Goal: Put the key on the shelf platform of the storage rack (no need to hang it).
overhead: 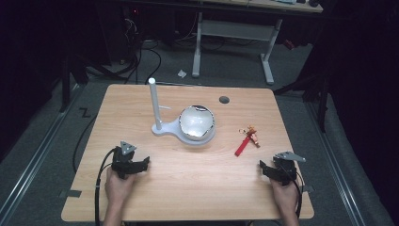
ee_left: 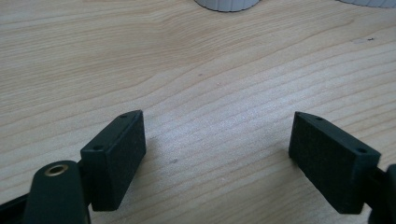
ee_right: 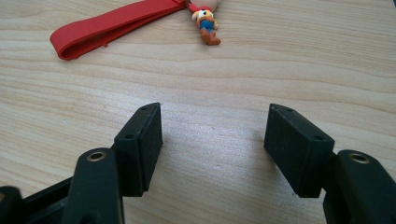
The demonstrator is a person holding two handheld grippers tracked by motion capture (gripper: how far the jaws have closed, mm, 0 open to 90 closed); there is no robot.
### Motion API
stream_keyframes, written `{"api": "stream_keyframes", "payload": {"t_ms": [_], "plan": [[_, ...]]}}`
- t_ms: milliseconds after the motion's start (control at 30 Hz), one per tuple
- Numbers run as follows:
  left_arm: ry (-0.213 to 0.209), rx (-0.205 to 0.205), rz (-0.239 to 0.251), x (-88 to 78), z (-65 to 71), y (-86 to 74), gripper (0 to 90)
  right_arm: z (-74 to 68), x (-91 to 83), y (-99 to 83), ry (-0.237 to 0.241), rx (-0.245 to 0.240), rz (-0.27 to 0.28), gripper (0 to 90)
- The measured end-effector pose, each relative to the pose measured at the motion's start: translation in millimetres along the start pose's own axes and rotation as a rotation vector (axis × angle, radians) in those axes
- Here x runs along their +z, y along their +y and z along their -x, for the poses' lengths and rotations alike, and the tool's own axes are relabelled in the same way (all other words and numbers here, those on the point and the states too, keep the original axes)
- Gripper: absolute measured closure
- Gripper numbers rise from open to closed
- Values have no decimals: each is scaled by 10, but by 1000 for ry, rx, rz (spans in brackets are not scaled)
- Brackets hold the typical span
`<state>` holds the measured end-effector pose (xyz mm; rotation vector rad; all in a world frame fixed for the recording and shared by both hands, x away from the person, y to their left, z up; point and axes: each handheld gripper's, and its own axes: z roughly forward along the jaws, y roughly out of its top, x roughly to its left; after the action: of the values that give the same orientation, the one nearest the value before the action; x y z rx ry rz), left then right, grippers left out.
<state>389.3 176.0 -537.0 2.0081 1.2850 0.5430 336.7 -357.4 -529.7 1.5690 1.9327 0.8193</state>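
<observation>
Both tools [overhead: 143, 164] [overhead: 263, 167] rest apart near table's [overhead: 188, 188] front edge.

tongs [ee_right: 215, 140] apart, empty | red strap [ee_right: 112, 25], toy figure [ee_right: 205, 21] beyond | table [ee_right: 303, 56]

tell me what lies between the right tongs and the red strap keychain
Nothing: in the right gripper view, bare wooden table runs from the open right tongs up to the red strap keychain.

Wooden bench [overhead: 188, 188], white stand [overhead: 162, 125] with mirror [overhead: 196, 121] mid-bench, keychain [overhead: 248, 139] to its right, both lying flat
</observation>
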Motion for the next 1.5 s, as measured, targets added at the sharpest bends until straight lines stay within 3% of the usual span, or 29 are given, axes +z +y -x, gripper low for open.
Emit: {"api": "stream_keyframes", "payload": {"t_ms": [1500], "plan": [[-2,-2,0,0,-4,1,193,-2,-14,29,19,3,-4,370]]}}
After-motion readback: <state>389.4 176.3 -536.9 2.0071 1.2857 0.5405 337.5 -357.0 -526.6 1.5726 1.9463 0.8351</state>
